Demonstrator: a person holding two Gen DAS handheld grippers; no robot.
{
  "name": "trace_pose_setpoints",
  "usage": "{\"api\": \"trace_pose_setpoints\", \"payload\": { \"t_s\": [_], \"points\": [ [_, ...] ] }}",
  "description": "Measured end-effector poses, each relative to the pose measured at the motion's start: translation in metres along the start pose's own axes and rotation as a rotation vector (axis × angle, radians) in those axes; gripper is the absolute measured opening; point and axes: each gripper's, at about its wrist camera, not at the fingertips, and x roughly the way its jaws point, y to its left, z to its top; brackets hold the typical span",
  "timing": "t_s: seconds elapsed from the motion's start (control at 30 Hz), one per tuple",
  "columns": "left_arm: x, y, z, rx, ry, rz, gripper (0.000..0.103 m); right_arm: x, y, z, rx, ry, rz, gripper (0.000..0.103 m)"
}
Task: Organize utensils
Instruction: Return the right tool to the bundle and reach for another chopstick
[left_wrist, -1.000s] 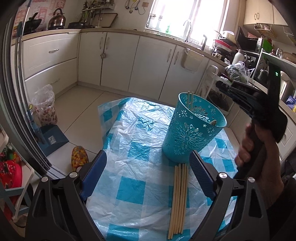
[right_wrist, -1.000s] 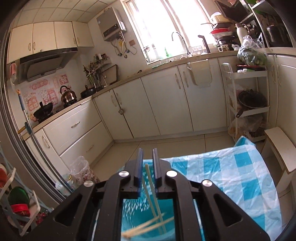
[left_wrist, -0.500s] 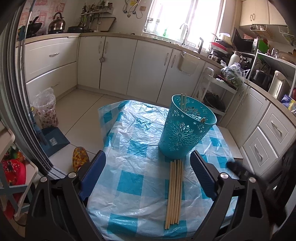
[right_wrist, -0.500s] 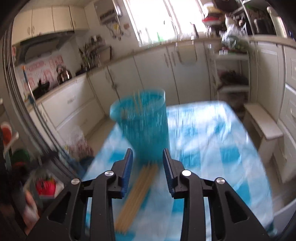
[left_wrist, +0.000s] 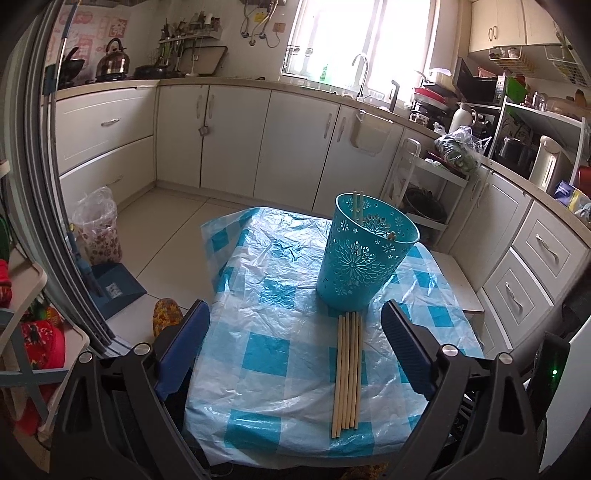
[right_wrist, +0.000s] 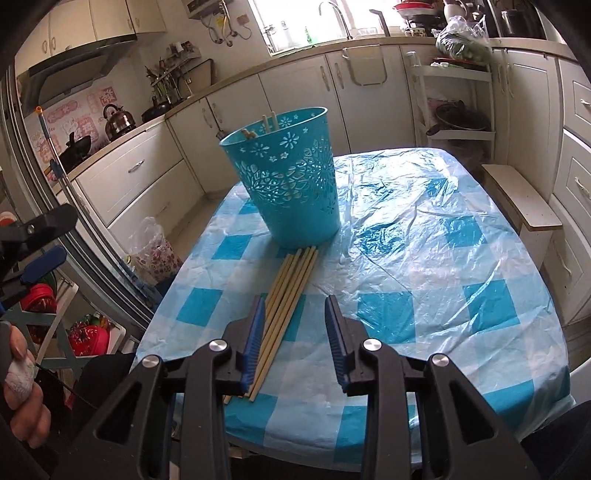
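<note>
A turquoise perforated basket (left_wrist: 364, 258) (right_wrist: 288, 184) stands on the blue-checked table (left_wrist: 258, 350). A few chopsticks (left_wrist: 356, 205) (right_wrist: 269, 122) lean inside it. A bundle of several wooden chopsticks (left_wrist: 347, 369) (right_wrist: 291, 291) lies flat on the cloth, its far ends touching the basket's foot. My right gripper (right_wrist: 295, 302) hovers low over the bundle's near half, jaws partly open. The sticks run under its left finger and nothing is gripped. My left gripper (left_wrist: 295, 314) is wide open and empty, held back from the table's near edge.
A white stool (right_wrist: 524, 199) stands off the table's right side. A bagged bin (left_wrist: 98, 229) and a blue dustpan (left_wrist: 114, 291) sit on the floor to the left. White cabinets (left_wrist: 236, 136) line the far walls. A hand (right_wrist: 18, 369) shows at the left edge.
My right gripper dropped from above the basket's mouth to low over the loose chopsticks, and its jaws widened. My left gripper drew back slightly, so the right hand has left its view.
</note>
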Motion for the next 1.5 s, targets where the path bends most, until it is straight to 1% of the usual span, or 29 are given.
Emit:
{"api": "trace_pose_setpoints", "payload": {
  "t_s": [0.17,0.27,0.33,0.53,0.67,0.87,1.1,1.17,1.27,1.3,1.4,1.5],
  "points": [
    [-0.002,0.002,-0.001,0.000,0.000,-0.002,0.091,0.014,0.005,0.002,-0.006,0.018,-0.025,0.033],
    [-0.001,0.004,-0.002,-0.002,0.008,-0.002,0.091,0.035,0.008,0.008,-0.008,0.045,-0.047,0.033],
    [0.000,0.006,-0.003,-0.001,0.016,0.004,0.091,0.053,0.007,0.012,0.008,0.070,-0.053,0.025],
    [0.008,0.021,-0.008,-0.020,0.048,0.040,0.091,0.088,0.005,0.021,0.042,0.111,-0.067,0.024],
    [0.016,0.028,-0.010,-0.030,0.063,0.051,0.091,0.100,0.006,0.023,0.027,0.132,-0.080,0.024],
    [0.026,0.022,-0.014,-0.016,0.084,0.051,0.091,0.116,0.001,0.018,0.017,0.176,-0.126,0.023],
    [0.037,0.017,-0.019,0.003,0.113,0.056,0.091,0.121,0.004,0.019,-0.006,0.175,-0.129,0.023],
    [0.042,0.014,-0.020,0.012,0.123,0.057,0.091,0.122,0.005,0.020,-0.024,0.180,-0.133,0.020],
    [0.051,0.010,-0.022,0.032,0.141,0.061,0.091,0.122,0.006,0.019,-0.103,0.194,-0.139,0.013],
    [0.055,0.008,-0.022,0.040,0.149,0.062,0.091,0.120,0.006,0.018,-0.148,0.200,-0.141,0.011],
    [0.073,0.001,-0.025,0.068,0.182,0.059,0.091,0.115,0.004,0.014,-0.257,0.218,-0.144,0.011],
    [0.098,-0.011,-0.029,0.109,0.218,0.052,0.091,0.106,-0.012,0.014,-0.281,0.229,-0.120,0.011]
  ]
}}
